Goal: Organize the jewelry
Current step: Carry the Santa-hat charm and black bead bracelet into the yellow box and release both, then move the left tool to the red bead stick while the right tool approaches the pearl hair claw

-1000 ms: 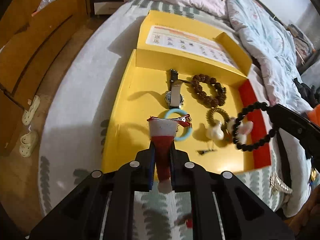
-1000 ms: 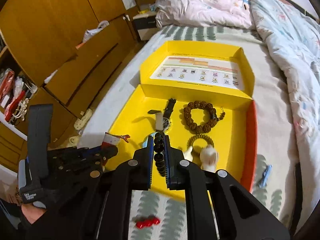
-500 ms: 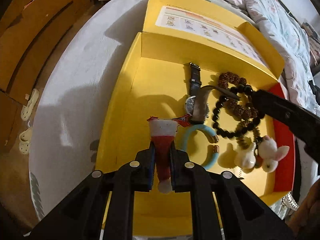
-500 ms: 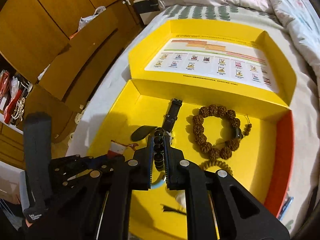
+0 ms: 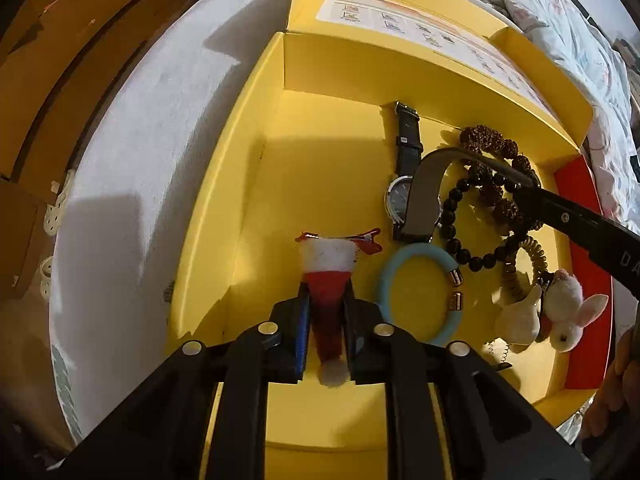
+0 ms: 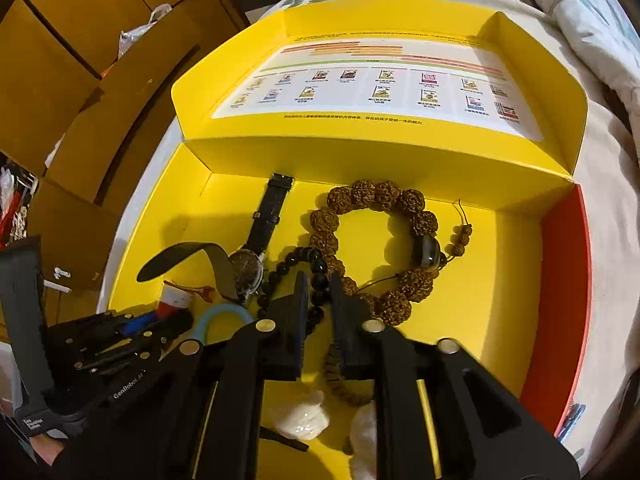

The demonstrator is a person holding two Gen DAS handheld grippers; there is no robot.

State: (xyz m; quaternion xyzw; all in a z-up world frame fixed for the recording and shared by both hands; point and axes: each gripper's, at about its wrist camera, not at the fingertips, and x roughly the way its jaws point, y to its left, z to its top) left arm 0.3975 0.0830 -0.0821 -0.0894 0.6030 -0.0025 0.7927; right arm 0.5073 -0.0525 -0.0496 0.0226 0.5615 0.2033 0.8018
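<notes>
My left gripper is shut on a red and white Santa-hat hair clip and holds it just above the floor of the yellow box, left of the other pieces. My right gripper is shut on a black bead bracelet, which hangs low over the box between the black watch and the brown seed bracelet. The left wrist view shows the black bracelet held by the right gripper. A light blue bracelet lies beside the clip.
The box's open lid with a printed sheet stands behind. A coiled hair tie with plush rabbit charms lies near the red right wall. The box sits on a bed with a quilt. Wooden drawers stand to the left.
Both grippers have moved forward and down into the box. The black bracelet has come lower, near the watch and seed bracelet. The clip is closer to the box floor.
</notes>
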